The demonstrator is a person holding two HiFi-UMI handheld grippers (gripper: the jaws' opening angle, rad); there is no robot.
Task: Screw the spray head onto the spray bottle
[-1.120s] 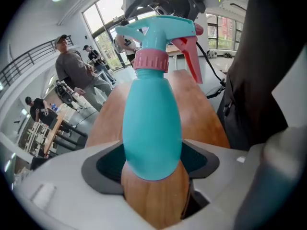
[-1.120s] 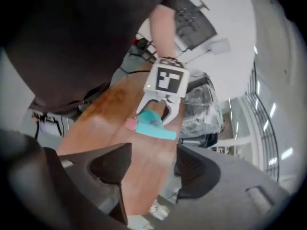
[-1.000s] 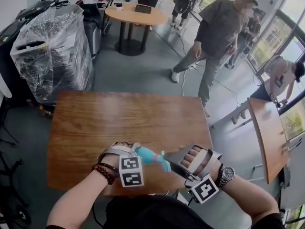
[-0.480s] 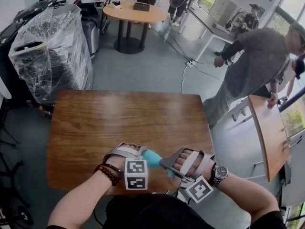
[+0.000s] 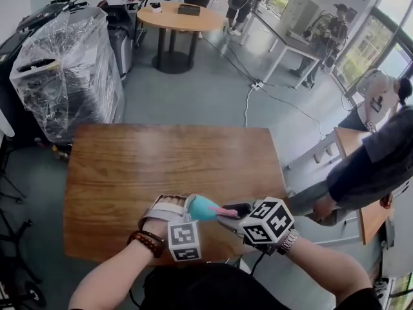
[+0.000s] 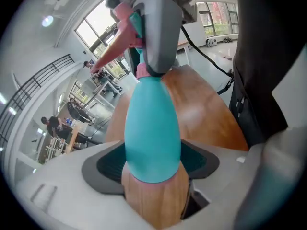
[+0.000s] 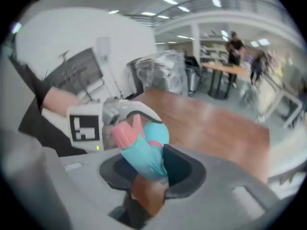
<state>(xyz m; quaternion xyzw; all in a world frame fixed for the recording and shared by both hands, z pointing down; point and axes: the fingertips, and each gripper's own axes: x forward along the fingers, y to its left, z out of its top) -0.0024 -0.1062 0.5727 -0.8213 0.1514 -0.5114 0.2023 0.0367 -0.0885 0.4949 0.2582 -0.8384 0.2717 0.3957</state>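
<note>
Over the near edge of the wooden table I hold a teal spray bottle level, with my left gripper shut on its body. On its neck sits the teal spray head with a pink trigger. My right gripper has just been closing, and its dark pads now press on the spray head. Its marker cube faces up. The two grippers stand close together, tip to tip.
A plastic-wrapped machine stands beyond the table's far left corner. A round table is further back. A person in a dark sleeve leans in at the right, close to the table's right edge. A cable lies on the floor.
My right gripper has rolled over so its marker cube now faces up, and it has shut on the spray head. The person has walked from behind the table to its right side.
</note>
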